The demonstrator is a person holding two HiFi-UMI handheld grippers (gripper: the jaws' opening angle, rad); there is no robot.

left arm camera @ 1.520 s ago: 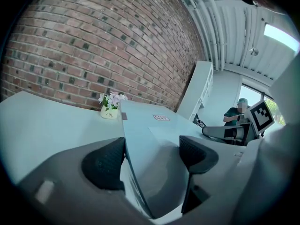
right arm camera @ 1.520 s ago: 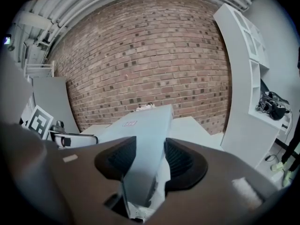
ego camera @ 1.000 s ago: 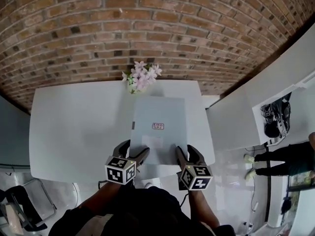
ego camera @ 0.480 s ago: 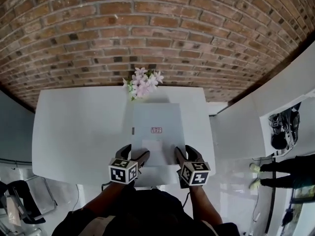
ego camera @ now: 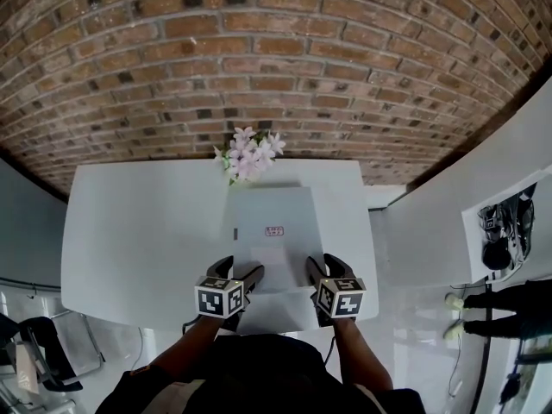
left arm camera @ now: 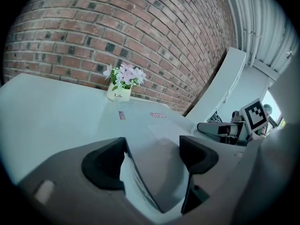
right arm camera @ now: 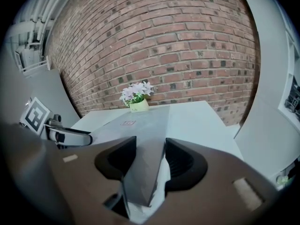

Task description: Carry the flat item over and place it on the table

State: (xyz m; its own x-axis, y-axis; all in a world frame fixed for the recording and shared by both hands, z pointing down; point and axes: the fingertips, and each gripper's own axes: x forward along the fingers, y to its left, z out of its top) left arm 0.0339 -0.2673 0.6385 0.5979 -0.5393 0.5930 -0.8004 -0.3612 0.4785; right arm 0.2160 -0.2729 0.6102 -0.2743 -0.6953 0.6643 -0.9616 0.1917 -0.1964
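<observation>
The flat item is a pale grey panel with a small red label. I hold it by its near edge over the white table. My left gripper is shut on the near left corner. My right gripper is shut on the near right corner. In the left gripper view the flat item runs between my left gripper's jaws toward the wall. The right gripper view shows the flat item pinched in my right gripper. Its far end reaches close to the flower pot.
A small pot of pink flowers stands at the table's back edge against the brick wall. A white counter runs along the right. A dark chair sits lower left. A person's legs show far right.
The flat item has moved forward over the table toward the flowers, still held by both grippers. The table now sits closer beneath me.
</observation>
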